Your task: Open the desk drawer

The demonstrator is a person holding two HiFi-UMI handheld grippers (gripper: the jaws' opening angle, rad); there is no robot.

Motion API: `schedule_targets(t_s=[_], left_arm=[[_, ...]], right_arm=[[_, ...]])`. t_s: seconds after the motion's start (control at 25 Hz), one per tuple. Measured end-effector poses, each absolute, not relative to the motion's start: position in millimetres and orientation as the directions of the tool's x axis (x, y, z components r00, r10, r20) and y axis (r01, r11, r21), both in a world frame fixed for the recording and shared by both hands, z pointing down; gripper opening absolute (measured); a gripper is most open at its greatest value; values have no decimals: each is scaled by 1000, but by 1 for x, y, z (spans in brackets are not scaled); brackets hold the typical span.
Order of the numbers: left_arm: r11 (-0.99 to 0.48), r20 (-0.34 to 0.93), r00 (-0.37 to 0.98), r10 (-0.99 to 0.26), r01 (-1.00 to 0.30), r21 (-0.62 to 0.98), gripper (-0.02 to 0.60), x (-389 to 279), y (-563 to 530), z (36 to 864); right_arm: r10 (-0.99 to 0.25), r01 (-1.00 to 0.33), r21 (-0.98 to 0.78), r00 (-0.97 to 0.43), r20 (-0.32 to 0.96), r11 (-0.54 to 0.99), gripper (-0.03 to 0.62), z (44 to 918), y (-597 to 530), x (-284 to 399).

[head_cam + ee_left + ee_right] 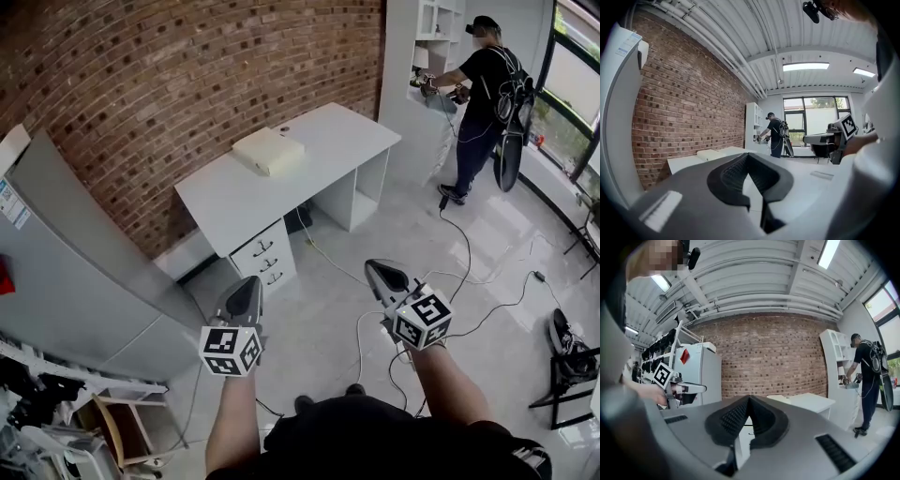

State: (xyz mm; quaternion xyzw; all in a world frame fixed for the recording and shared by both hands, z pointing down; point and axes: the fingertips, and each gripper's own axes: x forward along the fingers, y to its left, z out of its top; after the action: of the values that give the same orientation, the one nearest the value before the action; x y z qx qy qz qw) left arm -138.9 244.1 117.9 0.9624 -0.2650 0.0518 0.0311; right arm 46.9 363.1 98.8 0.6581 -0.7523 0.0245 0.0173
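In the head view, the white rectangular desk (309, 155) stands against the red brick wall (187, 66), well apart from both grippers. Its white drawer stack (265, 255) has three smooth fronts, each with a dark curved handle, and sits under the near end of the top. All fronts appear flush, so the task is judged to be at the approach step, with no drawer opened yet. A flat pale-yellow box (269, 150) lies on the matte top. The left gripper (246, 286) and the right gripper (375, 270) hover over the glossy pale floor (319, 319), both pointing toward the desk.

In the left gripper view, the dark ribbed pads meet at the tips with nothing between them. The desk top shows beyond, to the left.

In the right gripper view, the jaws are likewise pressed together and empty. The drawer fronts and their dark handles show through the gap below the tips.

The next move, as a judgement, calls for closing the distance, parting one gripper's jaws, setting them around a handle, and pulling straight outward.
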Motion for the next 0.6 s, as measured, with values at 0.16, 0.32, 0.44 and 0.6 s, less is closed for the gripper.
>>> schedule_targets(t_s=[0.16, 0.32, 0.44, 0.6], left_arm=[[-852, 129, 848, -515, -522, 29, 9, -139, 243, 121], [-860, 128, 853, -505, -510, 7, 11, -137, 245, 118], [-862, 124, 856, -502, -507, 7, 11, -136, 244, 115], [-863, 118, 858, -500, -505, 17, 26, -138, 244, 112]], right_arm=[[-987, -988, 12, -155, 49, 156, 9, 96, 362, 43], [-988, -988, 22, -151, 34, 152, 10, 90, 361, 44], [-988, -988, 6, -155, 28, 155, 11, 89, 360, 47], [-987, -988, -5, -156, 37, 156, 12, 93, 358, 47]])
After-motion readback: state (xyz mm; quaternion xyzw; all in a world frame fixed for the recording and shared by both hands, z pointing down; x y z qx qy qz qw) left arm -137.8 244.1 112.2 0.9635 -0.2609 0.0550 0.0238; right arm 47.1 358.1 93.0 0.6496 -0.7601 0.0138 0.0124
